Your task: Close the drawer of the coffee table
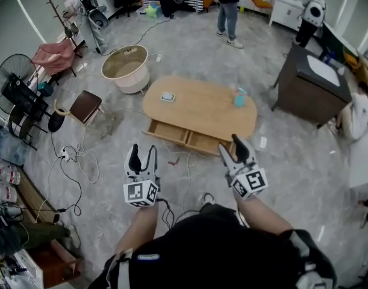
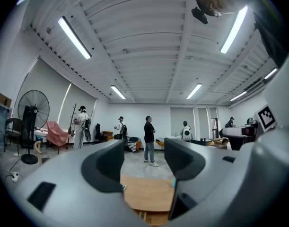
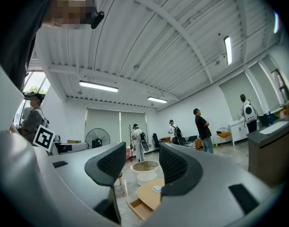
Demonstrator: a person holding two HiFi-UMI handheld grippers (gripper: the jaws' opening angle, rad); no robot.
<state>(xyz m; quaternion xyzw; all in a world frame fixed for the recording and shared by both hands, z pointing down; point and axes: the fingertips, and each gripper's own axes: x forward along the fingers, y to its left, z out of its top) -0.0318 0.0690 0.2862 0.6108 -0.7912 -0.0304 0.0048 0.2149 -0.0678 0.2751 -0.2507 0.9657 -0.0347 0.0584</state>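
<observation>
**While the drawer stands open, both grippers wait empty**

Since the drawer (image 1: 185, 138) juts out from the near long side of the oval coffee table (image 1: 199, 113), with its bare compartments showing, the closing has not begun as far as the head view shows. The person stands back from the table, with floor between them and the drawer front.

The left gripper (image 1: 143, 152) is held up on the person's side of the drawer, jaws moderately apart, and its own view shows only the tabletop and the room between them. The right gripper (image 1: 230, 146) is raised near the drawer's right end, its jaws likewise parted on nothing; its own view looks down on the open drawer (image 3: 135, 211).

Judging from this, everything remains: approach, set a gripper against the drawer front, and push it flush under the top.
</observation>
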